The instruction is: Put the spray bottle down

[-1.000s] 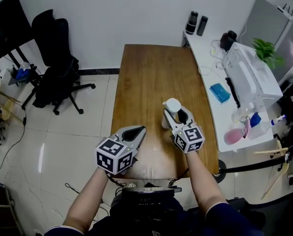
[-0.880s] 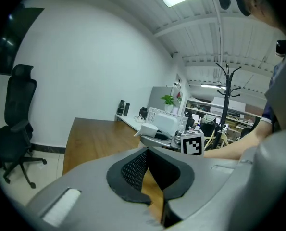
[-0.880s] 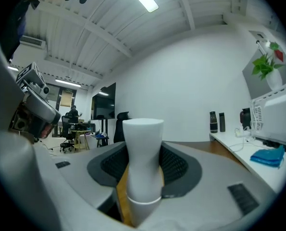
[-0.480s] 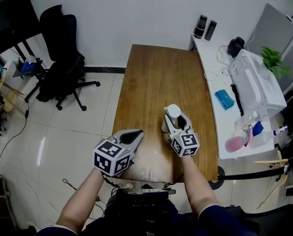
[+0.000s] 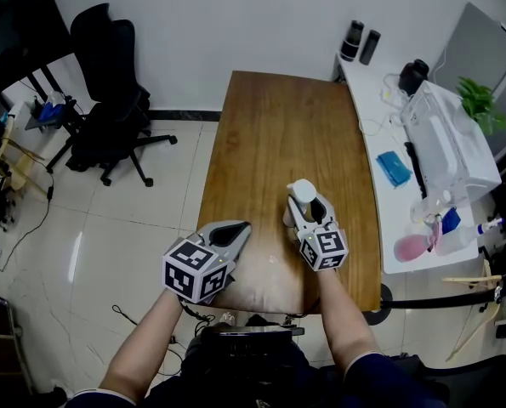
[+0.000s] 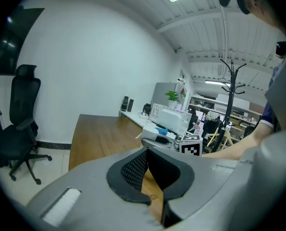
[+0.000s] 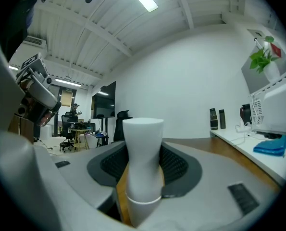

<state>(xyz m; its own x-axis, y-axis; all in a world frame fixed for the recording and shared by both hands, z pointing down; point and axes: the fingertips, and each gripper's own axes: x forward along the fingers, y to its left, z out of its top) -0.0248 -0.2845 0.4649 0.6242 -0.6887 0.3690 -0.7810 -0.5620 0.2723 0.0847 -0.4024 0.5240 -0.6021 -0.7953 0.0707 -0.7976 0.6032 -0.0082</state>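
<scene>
A white spray bottle [image 5: 299, 189] stands upright in my right gripper [image 5: 306, 204], over the near right part of the wooden table [image 5: 278, 126]. In the right gripper view the bottle's waisted neck [image 7: 143, 167] fills the gap between the black pads, and the right gripper [image 7: 143, 151] is shut on it. Whether its base, hidden behind the jaws, touches the wood I cannot tell. My left gripper [image 5: 244, 226] hangs near the table's front left corner with its jaws together and nothing in them. The left gripper [image 6: 146, 152] looks along the tabletop toward the right hand.
A white side desk [image 5: 380, 134] runs along the table's right edge and carries a clear plastic box [image 5: 448, 143], a blue item [image 5: 395, 168], two dark bottles [image 5: 361, 41] and a plant [image 5: 478, 104]. A black office chair [image 5: 108, 83] stands on the tiled floor at left.
My right gripper has sunk a little toward the table with the spray bottle still in it. The left gripper has stayed where it was.
</scene>
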